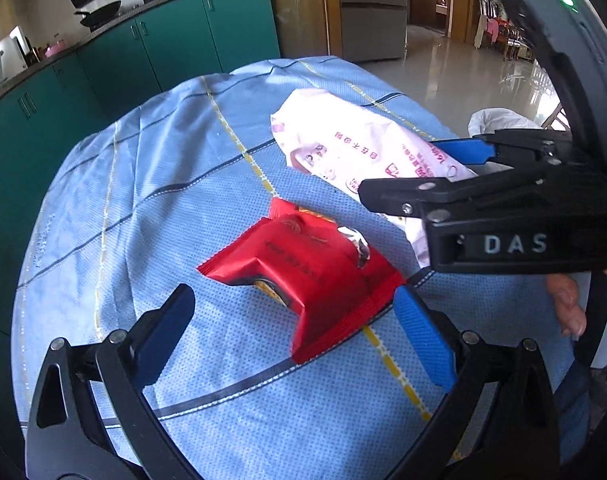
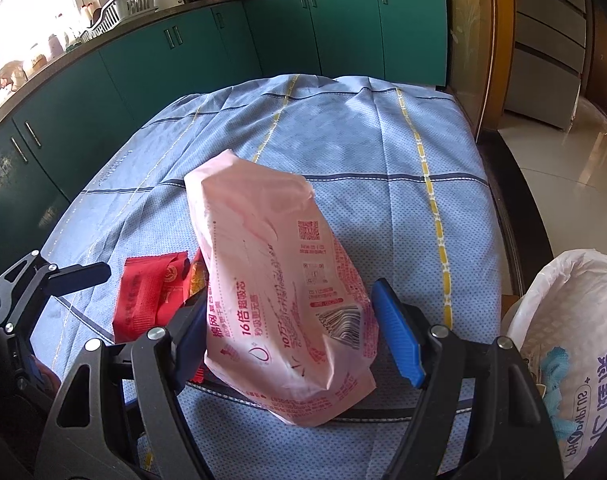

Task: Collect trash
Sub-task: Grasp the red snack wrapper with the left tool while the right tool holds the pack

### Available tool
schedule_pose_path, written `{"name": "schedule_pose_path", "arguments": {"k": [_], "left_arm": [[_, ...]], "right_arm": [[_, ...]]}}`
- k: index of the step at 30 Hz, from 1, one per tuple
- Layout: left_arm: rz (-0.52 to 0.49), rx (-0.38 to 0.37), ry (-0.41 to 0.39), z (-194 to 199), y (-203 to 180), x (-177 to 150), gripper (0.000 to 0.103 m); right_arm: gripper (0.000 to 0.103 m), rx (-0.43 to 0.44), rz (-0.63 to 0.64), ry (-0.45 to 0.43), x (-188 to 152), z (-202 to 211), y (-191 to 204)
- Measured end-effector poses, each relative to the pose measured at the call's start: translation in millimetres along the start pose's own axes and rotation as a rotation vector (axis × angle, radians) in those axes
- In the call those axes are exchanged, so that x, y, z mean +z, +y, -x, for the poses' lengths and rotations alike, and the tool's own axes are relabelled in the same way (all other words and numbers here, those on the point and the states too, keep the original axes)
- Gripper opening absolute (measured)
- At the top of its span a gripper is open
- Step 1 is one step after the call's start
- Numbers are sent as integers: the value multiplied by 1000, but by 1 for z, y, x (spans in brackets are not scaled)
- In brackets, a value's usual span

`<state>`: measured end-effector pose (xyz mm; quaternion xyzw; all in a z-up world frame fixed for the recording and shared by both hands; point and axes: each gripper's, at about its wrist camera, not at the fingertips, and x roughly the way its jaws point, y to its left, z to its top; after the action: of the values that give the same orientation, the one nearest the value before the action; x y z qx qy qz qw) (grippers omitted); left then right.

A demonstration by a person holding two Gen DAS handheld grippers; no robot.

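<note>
Black linkage grippers (image 1: 295,316) w/ silver screws, ribbed blue pads (image 1: 423,336), white "DAS" lettering, green LED.

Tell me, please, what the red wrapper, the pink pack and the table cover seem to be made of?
Red wrapper: likely plastic film, foil-lined; silver shows at the torn opening.
Pink pack: thin, soft plastic film, matte, printed; it creases softly.
Table cover: probably nonwoven or woven fabric; a dotted texture and wrinkles show.

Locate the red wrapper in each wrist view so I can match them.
Left wrist: red wrapper lies centre frame, between the open left gripper fingers.
Right wrist: lower left, partly behind the pink bag.
Shared landmark: the pink bag beside it.
</note>
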<state>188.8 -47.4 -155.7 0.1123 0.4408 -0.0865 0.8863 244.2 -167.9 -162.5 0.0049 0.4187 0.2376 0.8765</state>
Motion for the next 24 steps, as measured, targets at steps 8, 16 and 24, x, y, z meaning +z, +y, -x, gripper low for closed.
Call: {"name": "schedule_pose_path", "arguments": {"k": [8,16,24], "left_arm": [[71,-58,26,-9,10,-2,74],[93,-59,8,-2,21,-6,23],[125,-63,-11,11,35,-19,14]], "right_arm": [[75,-3,5,1,0,-1,1],[75,5,13,-4,0,0,2],[58,45,61,-31,0,7,12]]}}
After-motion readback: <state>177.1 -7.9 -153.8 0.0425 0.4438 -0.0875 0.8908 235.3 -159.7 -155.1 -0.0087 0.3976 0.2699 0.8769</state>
